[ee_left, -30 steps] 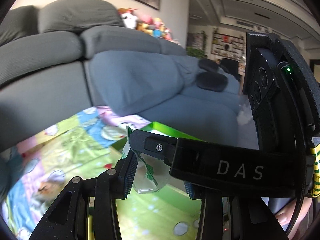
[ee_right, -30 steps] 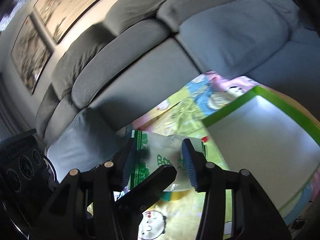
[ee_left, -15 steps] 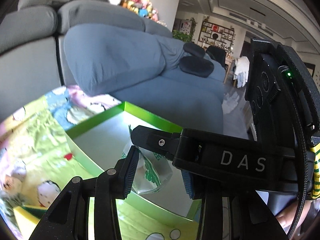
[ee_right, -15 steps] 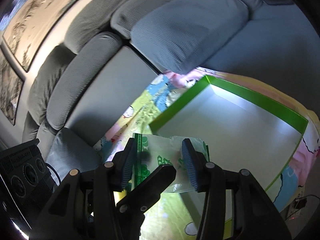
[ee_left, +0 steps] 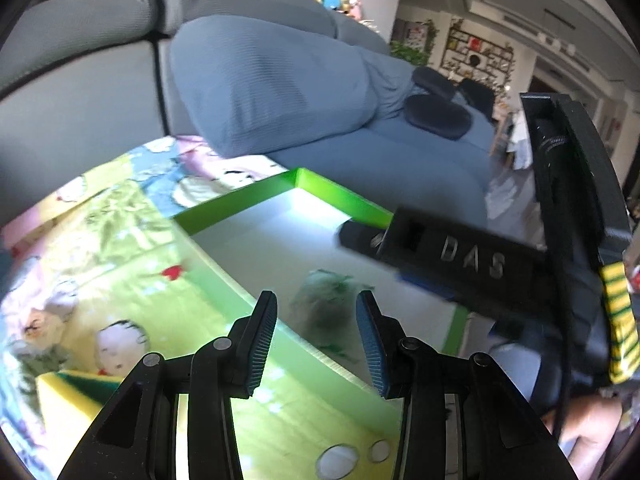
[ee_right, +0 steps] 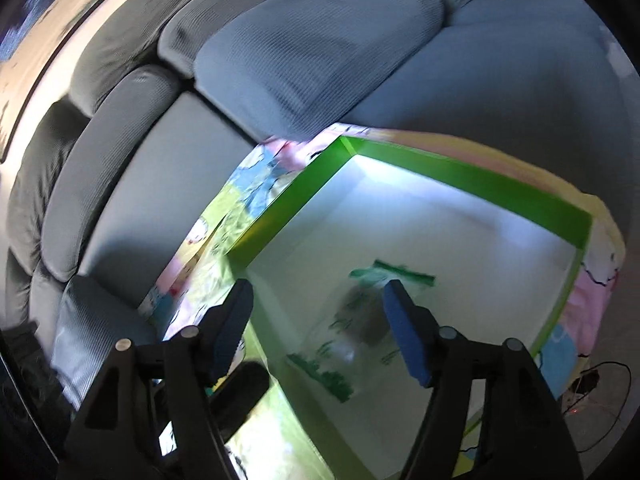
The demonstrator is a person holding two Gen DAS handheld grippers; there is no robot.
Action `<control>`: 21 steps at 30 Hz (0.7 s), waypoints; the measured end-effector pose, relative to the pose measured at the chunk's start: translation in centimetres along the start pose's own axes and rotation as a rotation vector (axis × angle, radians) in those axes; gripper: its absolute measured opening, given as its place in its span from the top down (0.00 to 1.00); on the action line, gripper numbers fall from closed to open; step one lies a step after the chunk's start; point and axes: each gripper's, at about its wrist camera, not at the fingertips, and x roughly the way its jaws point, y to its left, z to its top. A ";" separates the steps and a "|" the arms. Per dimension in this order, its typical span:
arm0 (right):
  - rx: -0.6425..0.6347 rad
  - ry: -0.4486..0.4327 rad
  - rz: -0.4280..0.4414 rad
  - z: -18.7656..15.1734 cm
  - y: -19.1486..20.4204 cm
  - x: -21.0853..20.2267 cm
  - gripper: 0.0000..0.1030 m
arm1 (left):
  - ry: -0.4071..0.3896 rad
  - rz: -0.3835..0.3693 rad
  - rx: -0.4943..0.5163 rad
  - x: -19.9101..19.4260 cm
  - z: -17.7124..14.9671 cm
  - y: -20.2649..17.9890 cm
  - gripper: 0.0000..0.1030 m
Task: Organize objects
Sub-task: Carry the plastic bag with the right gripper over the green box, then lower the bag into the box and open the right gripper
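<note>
A clear plastic bag with green print (ee_left: 324, 308) (ee_right: 360, 328) is blurred inside the green-walled box (ee_left: 332, 192) (ee_right: 460, 168), free of both grippers; whether it rests on the box's white floor I cannot tell. My left gripper (ee_left: 316, 340) is open above the box's near wall, the bag just beyond its fingertips. My right gripper (ee_right: 320, 324) is open wide over the box, the bag between and below its fingers. The right gripper's body, marked DAS (ee_left: 472, 260), shows in the left wrist view over the box's right side.
The box sits on a colourful cartoon-print mat (ee_left: 100, 264) (ee_right: 224, 220) in front of a grey sofa (ee_left: 260, 80) (ee_right: 280, 60). A yellow and green object (ee_left: 72, 392) lies on the mat at lower left. A cable lies on the floor (ee_right: 600, 384) to the right.
Both grippers have opened and let go of the plastic bag, which has dropped into the green box. Both grippers have moved further over the box.
</note>
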 end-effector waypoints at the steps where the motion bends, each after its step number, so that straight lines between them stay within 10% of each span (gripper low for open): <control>1: 0.002 -0.018 -0.027 0.0 0.1 -0.1 0.27 | 0.003 0.024 0.000 -0.3 -0.2 0.3 0.59; 15: -0.182 -0.010 -0.432 -2.4 3.6 3.1 0.27 | 0.071 0.501 -0.321 -8.3 -7.9 11.8 0.45; 21: -0.209 -0.146 -0.492 -1.7 4.3 1.0 0.17 | 0.066 0.494 -0.481 -10.1 -10.4 16.2 0.45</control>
